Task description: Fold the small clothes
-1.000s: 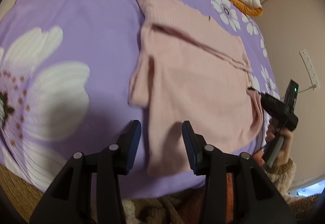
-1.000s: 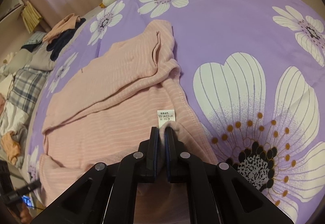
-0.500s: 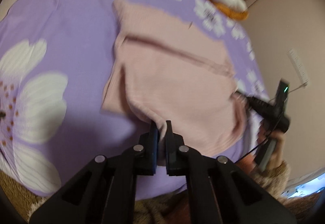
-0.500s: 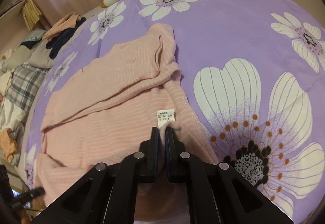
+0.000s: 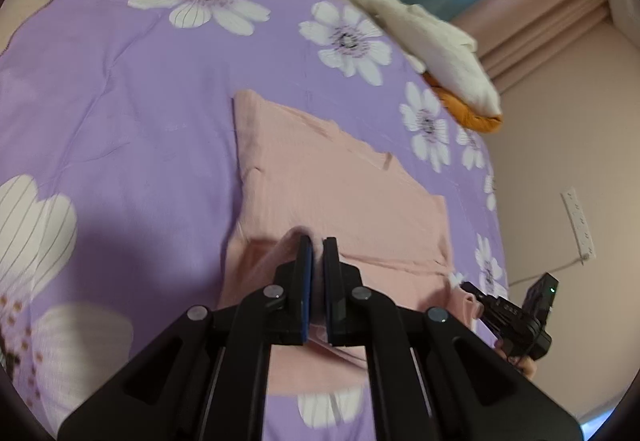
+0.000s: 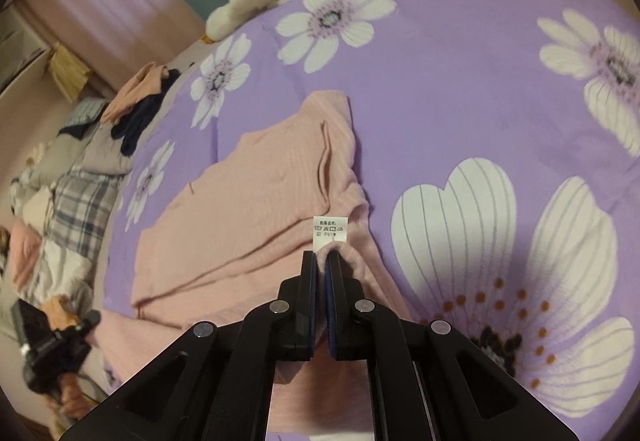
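One pink garment (image 5: pixel 340 193) is lying ahead of two grippers on the purple floral bedspread (image 5: pixel 120 89); the left gripper (image 5: pixel 317 245) and right gripper (image 6: pixel 322 259) are each pinching a near edge, jaws closed on fabric — only the right view is showing one white care label (image 6: pixel 330 229) just past its fingertips.

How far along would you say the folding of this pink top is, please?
Early on. Done: the pink top lies on the purple bedspread with a fold already across it. In hand: the left gripper and right gripper each have jaws shut on a near corner, the right beside the care label. Left: carry that edge over and lay it flat. Other clothes wait unfolded.
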A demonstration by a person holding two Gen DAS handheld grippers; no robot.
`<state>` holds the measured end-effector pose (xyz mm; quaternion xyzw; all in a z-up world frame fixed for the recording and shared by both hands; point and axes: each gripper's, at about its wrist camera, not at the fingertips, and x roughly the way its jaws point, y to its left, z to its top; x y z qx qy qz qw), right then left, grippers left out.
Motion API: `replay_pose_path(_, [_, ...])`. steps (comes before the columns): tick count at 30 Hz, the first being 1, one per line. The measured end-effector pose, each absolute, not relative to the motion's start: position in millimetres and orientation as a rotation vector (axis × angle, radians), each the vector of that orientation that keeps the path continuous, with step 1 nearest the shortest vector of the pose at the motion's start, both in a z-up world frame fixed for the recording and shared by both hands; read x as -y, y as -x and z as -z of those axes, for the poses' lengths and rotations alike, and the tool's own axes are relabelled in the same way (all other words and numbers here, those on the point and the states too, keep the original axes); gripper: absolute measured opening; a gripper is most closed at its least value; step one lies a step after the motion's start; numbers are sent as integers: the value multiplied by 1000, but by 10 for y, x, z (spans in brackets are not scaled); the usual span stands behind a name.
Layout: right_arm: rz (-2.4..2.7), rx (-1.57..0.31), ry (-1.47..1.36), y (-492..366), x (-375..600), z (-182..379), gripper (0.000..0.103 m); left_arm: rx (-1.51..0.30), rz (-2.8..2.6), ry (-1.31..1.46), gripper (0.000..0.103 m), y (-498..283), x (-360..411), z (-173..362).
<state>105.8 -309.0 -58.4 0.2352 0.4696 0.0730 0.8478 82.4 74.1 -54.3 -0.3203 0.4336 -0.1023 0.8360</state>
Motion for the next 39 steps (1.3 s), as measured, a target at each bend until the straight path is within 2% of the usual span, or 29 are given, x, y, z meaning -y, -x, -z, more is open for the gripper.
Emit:
replay_pose_path(6, [-100,-1063,-532,-1287,3160,799,5,-990,156,709,5,-1206,-826,875])
replay_pose_path(10, [-111,-1059,-526,-1294,3189,782,6,-998,147,692,6,-1274,-835,908])
replay_pose_path(11, [-116,-1055,-520,-1282,3203,753,6,-991,157,682,7,-1264,-832,890])
replay_pose_path(12, [-114,-1051,-515,-1275,3229,730,7,-976,189,661,16,-1257,-828,857])
replay_pose_path(13, [-95,-1029,-499,-1241,3267,667,11,-955,219,649,25,-1253,-836,826])
replay_pose_path(14, [-76,-1009,-486,-1241,3305,628,16,-932,232,644,29,-1235,-871,785])
replay_pose_path(16, [-40,-971,-472,-1210,3402,541,49,-918,220,629,36,-1215,-929,738])
replay_pose_path(17, [-39,-952,-470,-1181,3459,488,51,-916,211,615,37,-1200,-969,715])
replay_pose_path(21, [-64,-936,-397,-1118,3547,344,51,-917,176,561,52,-1081,-1100,681])
replay_pose_path(28, [-173,-974,-171,-1202,3265,305,51,-1003,191,454,53,-794,-1038,827])
replay_pose_path(31, [-221,-999,-88,-1326,3074,372,51,-1029,216,403,49,-736,-915,929])
replay_pose_path(32, [-238,-1004,-76,-1357,3031,389,51,-1031,224,397,46,-733,-867,951])
replay_pose_path(33, [-259,-1014,-58,-1410,2963,422,51,-1031,254,368,37,-731,-775,964])
replay_pose_path(35, [-286,-1029,-29,-1468,2861,482,50,-1016,291,308,34,-742,-635,948])
replay_pose_path(38, [-293,-1046,13,-1497,2729,560,41,-999,290,265,34,-827,-513,950])
replay_pose_path(39, [-293,-1044,28,-1478,2701,568,34,-1006,281,268,34,-866,-512,972])
